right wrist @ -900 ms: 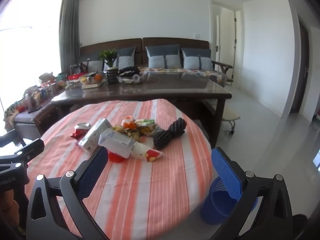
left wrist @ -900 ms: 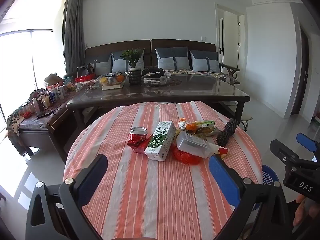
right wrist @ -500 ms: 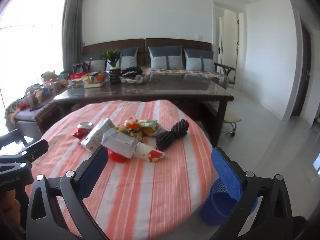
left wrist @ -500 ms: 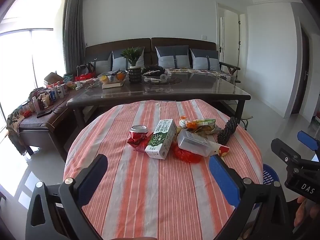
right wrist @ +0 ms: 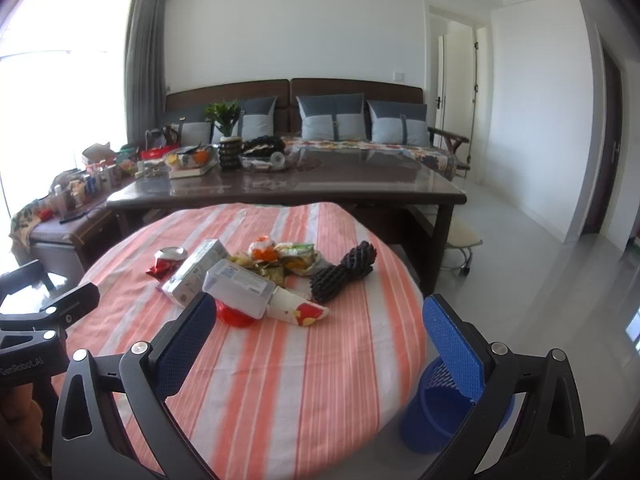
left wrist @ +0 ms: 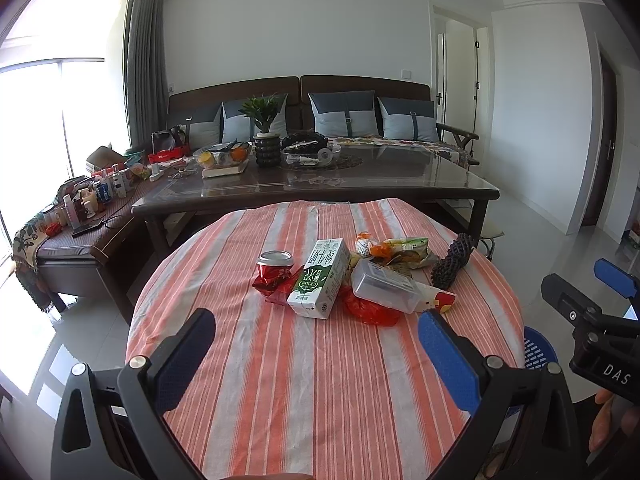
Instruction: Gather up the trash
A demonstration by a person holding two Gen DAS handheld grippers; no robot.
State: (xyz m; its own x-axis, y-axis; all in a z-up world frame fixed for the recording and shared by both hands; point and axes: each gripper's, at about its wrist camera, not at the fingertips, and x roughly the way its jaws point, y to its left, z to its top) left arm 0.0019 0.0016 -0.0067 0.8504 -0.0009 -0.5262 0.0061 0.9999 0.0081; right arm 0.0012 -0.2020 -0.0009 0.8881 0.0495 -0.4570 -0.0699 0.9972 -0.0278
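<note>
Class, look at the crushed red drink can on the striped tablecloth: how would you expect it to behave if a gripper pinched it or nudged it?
The crushed can looks dented and crumpled, so it is probably empty and light, and may buckle further under a pinch. Standing on its crumpled base, it could tip if nudged. Its crushed sides make rolling unlikely.

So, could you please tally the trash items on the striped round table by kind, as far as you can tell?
Crushed red can: 1
Green-and-white milk carton: 1
Clear plastic box: 1
Black foam net: 1
Paper cup lying on its side: 1
Wrappers and red plastic bits: several, overlapping, uncountable
Total: 5 distinct items plus the wrapper heap
</note>
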